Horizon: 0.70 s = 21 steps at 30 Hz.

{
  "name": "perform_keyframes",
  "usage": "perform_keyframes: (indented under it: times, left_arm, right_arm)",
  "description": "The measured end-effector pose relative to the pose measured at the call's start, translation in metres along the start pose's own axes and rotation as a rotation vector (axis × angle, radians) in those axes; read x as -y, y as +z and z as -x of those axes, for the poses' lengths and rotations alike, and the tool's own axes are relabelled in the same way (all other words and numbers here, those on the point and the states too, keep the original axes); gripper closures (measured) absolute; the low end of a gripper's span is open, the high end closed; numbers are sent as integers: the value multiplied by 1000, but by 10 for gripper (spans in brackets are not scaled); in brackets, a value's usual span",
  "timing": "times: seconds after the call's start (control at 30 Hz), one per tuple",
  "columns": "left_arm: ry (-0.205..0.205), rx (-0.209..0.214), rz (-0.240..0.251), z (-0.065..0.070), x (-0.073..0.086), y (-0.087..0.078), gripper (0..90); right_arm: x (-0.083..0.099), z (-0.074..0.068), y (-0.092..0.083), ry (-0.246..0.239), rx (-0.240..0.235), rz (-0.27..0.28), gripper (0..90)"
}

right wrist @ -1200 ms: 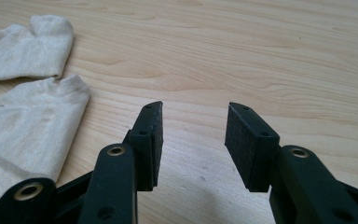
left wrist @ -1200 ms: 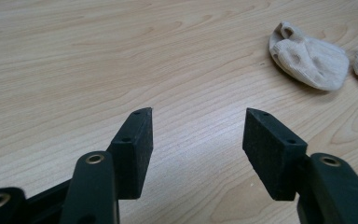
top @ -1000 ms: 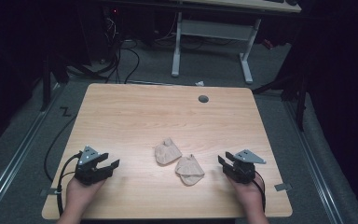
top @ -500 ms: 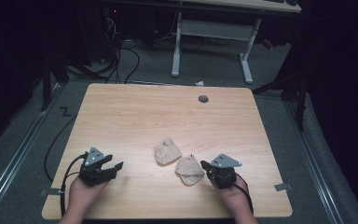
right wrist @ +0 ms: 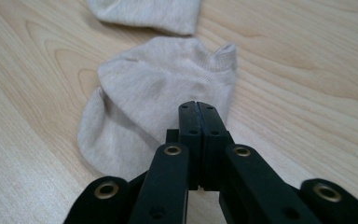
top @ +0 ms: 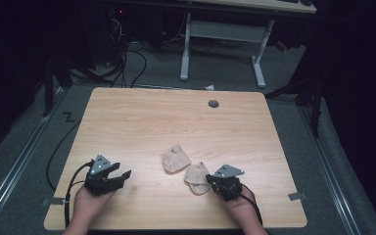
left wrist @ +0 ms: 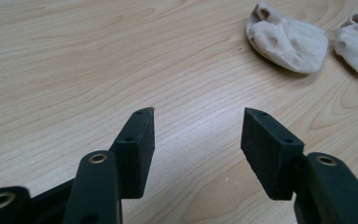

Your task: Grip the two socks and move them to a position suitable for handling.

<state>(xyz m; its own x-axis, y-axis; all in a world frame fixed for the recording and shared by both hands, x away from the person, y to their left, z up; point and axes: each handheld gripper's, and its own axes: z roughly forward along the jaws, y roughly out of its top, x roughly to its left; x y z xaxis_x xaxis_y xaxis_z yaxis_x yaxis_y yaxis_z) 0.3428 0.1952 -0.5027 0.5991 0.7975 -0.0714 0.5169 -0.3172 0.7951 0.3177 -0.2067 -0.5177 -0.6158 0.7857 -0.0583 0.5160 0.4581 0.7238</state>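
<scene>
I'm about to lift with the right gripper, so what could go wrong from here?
The right gripper has just closed at the edge of the nearer beige ankle sock; whether its pads pinch fabric is unclear, so it may lift nothing. The second beige sock lies close and could get dragged. The left gripper stands open, well away from both socks.

A light wooden table [top: 142, 117] has a small round grey grommet [top: 213, 104] near its far edge. Beyond it, on grey carpet, stands a white desk frame [top: 223, 34], with black cables [top: 127, 54] trailing over the floor to its left.
</scene>
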Motion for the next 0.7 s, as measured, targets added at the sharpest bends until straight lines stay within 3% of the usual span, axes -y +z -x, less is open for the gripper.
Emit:
perform_keyframes:
  times: [0.4, 0.7]
  left_arm:
    - [30, 32, 6, 13, -3, 0, 449]
    - [69, 48, -3, 27, -5, 4, 448]
  right_arm:
    - [-2, -12, 6, -43, -39, -32, 898]
    - [-8, -36, 13, -103, -107, -24, 898]
